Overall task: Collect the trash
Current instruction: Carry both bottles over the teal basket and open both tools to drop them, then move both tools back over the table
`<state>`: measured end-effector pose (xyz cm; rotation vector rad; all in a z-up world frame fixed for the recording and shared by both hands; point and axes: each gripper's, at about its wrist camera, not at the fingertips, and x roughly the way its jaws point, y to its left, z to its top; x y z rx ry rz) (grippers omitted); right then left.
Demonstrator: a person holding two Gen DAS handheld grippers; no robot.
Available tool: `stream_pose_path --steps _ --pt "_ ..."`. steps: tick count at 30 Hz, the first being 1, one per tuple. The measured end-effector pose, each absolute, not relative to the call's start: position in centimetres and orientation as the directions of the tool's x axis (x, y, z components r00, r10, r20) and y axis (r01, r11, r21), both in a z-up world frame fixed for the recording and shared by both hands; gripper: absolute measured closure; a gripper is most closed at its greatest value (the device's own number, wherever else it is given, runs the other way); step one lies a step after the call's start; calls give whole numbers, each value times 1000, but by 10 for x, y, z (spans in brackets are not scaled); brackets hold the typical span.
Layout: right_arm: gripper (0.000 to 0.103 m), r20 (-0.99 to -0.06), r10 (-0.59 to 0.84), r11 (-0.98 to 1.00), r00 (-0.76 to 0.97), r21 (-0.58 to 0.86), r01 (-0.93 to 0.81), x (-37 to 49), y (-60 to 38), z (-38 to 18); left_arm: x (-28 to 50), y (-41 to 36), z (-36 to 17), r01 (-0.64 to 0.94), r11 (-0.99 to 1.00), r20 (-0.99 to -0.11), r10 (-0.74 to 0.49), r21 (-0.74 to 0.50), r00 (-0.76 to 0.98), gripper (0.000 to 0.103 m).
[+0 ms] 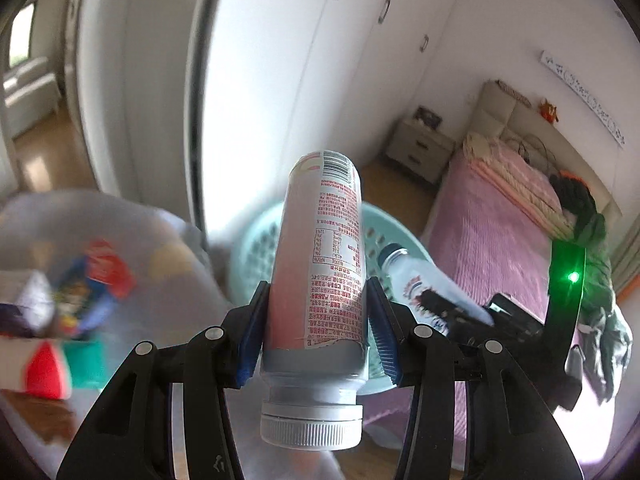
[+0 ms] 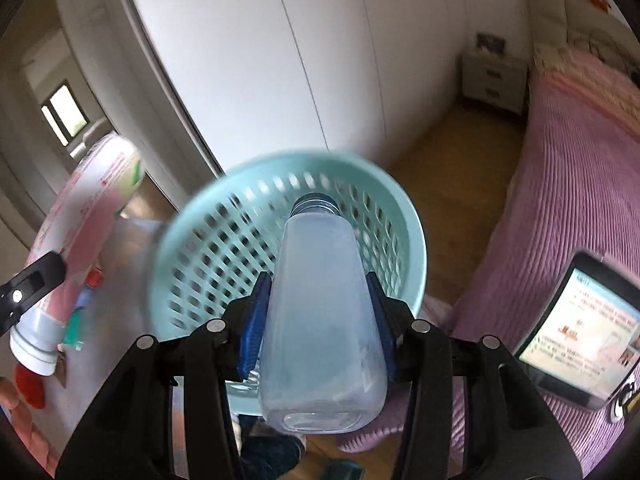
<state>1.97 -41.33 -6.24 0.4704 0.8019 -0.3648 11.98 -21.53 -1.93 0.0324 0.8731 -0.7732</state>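
Note:
My left gripper (image 1: 318, 320) is shut on a pink and white bottle (image 1: 320, 248) with red print, its white cap toward the camera. The same bottle (image 2: 80, 240) shows at the left of the right wrist view. My right gripper (image 2: 320, 320) is shut on a clear plastic bottle (image 2: 320, 320), its dark cap pointing into a light teal perforated basket (image 2: 224, 248). That clear bottle (image 1: 420, 284) and the basket (image 1: 256, 240) also show behind the pink bottle in the left wrist view. Both bottles are held in the air near the basket's mouth.
A table (image 1: 180, 264) with a pale cloth at the left holds blurred colourful packets (image 1: 88, 288). A bed with a pink cover (image 2: 568, 208) is at the right, a phone (image 2: 576, 336) lying on it. White wardrobe doors (image 2: 280, 60) and a nightstand (image 2: 492, 80) stand behind.

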Motion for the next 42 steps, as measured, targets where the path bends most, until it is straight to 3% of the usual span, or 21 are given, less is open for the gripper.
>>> stream_pose_path --steps 10,12,15,28,34,37,42 --pt "58 -779 -100 845 620 262 466 35 -407 -81 142 -252 -78 630 721 -790 -551 -288 270 56" --pt "58 -778 -99 844 620 264 466 33 -409 -78 142 -253 -80 628 725 -794 -545 -283 271 52" --pt "57 -759 -100 844 643 277 459 29 -410 -71 140 -241 -71 626 716 -766 -578 -310 281 38" --pt "57 -692 -84 868 717 302 393 15 -392 -38 105 -176 -30 601 712 -673 -646 -363 360 38" --pt "57 -619 -21 922 785 292 255 13 -350 -12 82 -127 -7 580 732 -628 -648 -357 431 38" --pt "57 -569 22 951 822 266 159 15 -320 4 71 -89 7 540 769 -609 -619 -343 496 37" --pt "57 -531 137 967 836 256 5 26 -267 15 58 -13 17 384 860 -594 -509 -335 622 23"
